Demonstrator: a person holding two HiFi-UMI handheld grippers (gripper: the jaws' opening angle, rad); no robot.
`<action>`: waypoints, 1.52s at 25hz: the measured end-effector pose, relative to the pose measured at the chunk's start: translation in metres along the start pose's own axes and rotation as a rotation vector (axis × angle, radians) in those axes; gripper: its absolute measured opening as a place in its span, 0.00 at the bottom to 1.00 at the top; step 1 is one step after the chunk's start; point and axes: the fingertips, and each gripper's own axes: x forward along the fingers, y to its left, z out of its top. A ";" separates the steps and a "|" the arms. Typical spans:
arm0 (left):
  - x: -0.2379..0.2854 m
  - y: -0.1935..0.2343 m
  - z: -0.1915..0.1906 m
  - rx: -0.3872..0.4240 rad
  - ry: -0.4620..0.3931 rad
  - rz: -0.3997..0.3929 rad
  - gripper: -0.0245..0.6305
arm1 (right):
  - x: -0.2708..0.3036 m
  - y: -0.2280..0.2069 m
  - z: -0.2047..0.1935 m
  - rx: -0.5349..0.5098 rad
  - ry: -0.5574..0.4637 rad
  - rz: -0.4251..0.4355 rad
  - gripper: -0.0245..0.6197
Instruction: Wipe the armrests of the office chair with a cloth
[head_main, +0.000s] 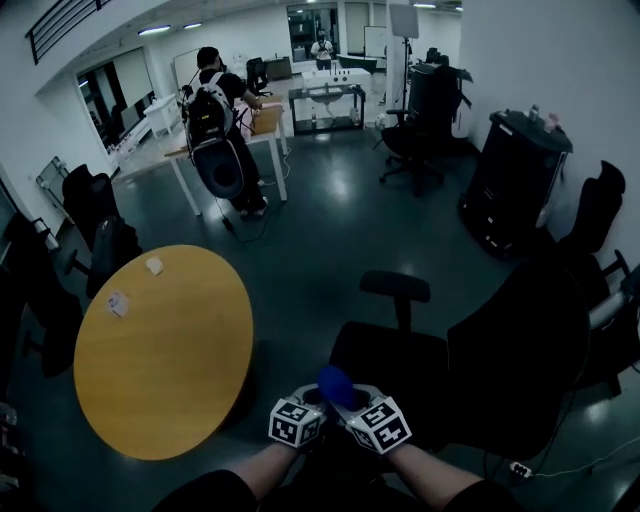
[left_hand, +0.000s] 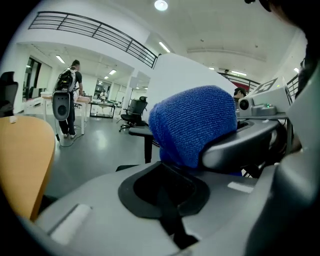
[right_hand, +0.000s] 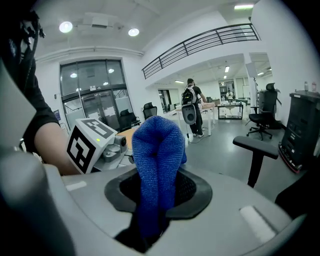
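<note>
The black office chair (head_main: 500, 370) stands just ahead of me, its far armrest (head_main: 395, 287) raised on a post. That armrest (right_hand: 255, 145) also shows at the right of the right gripper view. Both grippers are held close together at the bottom of the head view. My right gripper (head_main: 357, 400) is shut on a folded blue cloth (head_main: 335, 385), which sticks up from its jaws as a thick loop (right_hand: 157, 150). My left gripper (head_main: 310, 400) sits right beside it, jaws shut and empty, with the cloth (left_hand: 192, 125) just beyond them.
A round wooden table (head_main: 165, 350) stands to the left with small items on it. A person with a backpack (head_main: 215, 125) stands by a desk far back. More black chairs (head_main: 420, 115) and a black cabinet (head_main: 515, 180) line the right side.
</note>
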 end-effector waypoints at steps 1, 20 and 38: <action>-0.011 -0.013 -0.004 -0.023 -0.009 0.011 0.06 | -0.012 0.011 -0.004 -0.010 -0.010 0.015 0.21; -0.120 -0.153 -0.037 -0.077 -0.131 -0.133 0.04 | -0.135 0.133 -0.049 -0.045 -0.159 0.033 0.21; -0.229 -0.181 -0.067 0.107 -0.150 -0.500 0.05 | -0.148 0.255 -0.056 0.055 -0.256 -0.200 0.21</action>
